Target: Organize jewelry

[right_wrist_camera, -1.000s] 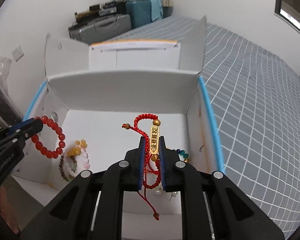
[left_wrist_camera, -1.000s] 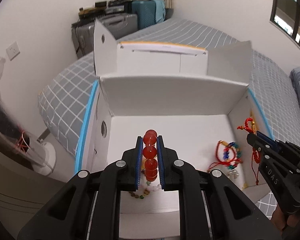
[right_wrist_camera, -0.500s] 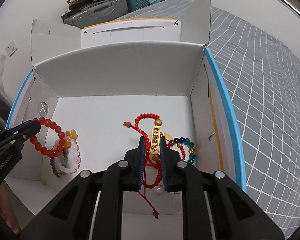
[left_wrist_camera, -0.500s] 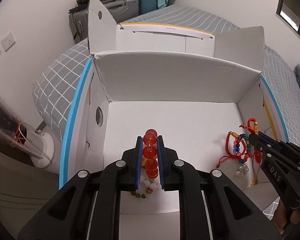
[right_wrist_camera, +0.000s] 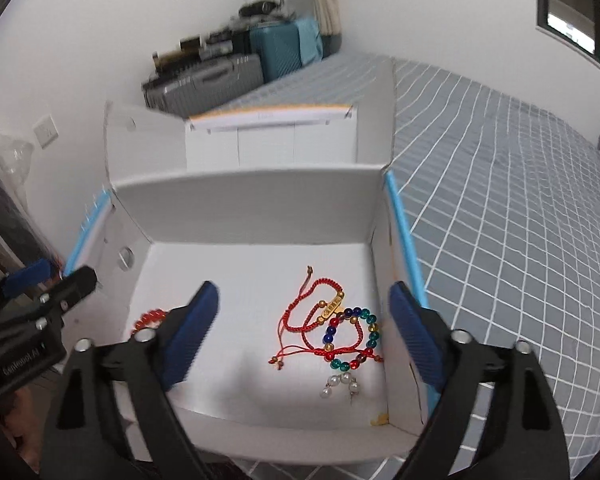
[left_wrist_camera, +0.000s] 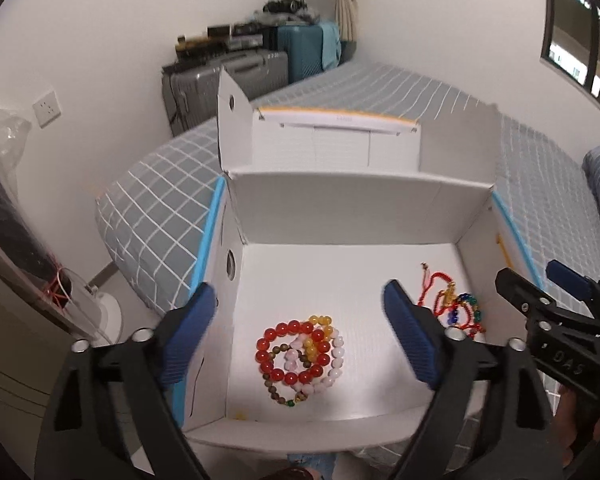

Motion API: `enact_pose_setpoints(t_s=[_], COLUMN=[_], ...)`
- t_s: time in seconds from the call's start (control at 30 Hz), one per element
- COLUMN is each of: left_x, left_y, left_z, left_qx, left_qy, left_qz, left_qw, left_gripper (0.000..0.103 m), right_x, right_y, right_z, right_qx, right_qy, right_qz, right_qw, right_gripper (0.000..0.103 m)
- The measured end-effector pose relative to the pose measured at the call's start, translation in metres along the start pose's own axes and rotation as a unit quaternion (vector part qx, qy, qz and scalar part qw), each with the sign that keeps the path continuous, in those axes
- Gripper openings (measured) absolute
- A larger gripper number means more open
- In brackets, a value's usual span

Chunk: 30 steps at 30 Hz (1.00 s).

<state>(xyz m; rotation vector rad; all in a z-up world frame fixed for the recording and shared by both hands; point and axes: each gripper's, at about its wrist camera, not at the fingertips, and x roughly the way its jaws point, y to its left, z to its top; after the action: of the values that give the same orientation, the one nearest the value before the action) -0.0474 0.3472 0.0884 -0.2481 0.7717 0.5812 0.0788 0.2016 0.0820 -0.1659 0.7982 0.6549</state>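
Both claws – left claw [left_wrist_camera: 300,336], right claw [right_wrist_camera: 306,336] – were opening, empty; bracelets lay in the white box [left_wrist_camera: 340,208] – next, withdraw.

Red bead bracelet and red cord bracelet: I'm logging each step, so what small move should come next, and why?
Probably lift both grippers clear of the white box. The left gripper and right gripper have jaws opening with nothing between them. The red bead bracelet lies on the beaded pile on the box floor; the red cord bracelet lies beside the multicolour bead bracelet.
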Motion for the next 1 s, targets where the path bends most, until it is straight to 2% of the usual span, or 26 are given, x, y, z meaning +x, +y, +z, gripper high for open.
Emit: enact_pose_setpoints(t_s=[0.07,0.13,0.4,0.77,1.0], left_x=[-0.016,-0.027,-0.052,-0.068,-0.066], left_y=[0.000,-0.001,0.001,0.007,0.001], left_z=[-0.005,-0.009,-0.041,-0.076,-0.084], left_qx=[0.002,0.004,0.010,0.012,0.017], left_qy=[-0.016,-0.028,-0.042,-0.044,-0.035], left_qz=[-0.005,-0.005,-0.005,-0.012,-0.016], left_qw=[0.9999,0.9996,0.9990,0.9989,0.9991], left_gripper=[0.096,0.097,0.097,0.097,0.097], right_x=[-0.015,-0.027,-0.064,-0.081,-0.083], right_y=[0.000,0.000,0.005,0.008,0.001], right_z=[-0.004,-0.007,-0.039,-0.082,-0.091], right_qx=[0.003,0.000,-0.006,-0.006,-0.002], right_qy=[-0.015,-0.027,-0.057,-0.055,-0.050], right_qz=[0.000,-0.006,-0.020,-0.030,-0.031], right_qw=[1.000,1.000,0.998,0.998,0.998], right_gripper=[0.093,0.095,0.095,0.095,0.095])
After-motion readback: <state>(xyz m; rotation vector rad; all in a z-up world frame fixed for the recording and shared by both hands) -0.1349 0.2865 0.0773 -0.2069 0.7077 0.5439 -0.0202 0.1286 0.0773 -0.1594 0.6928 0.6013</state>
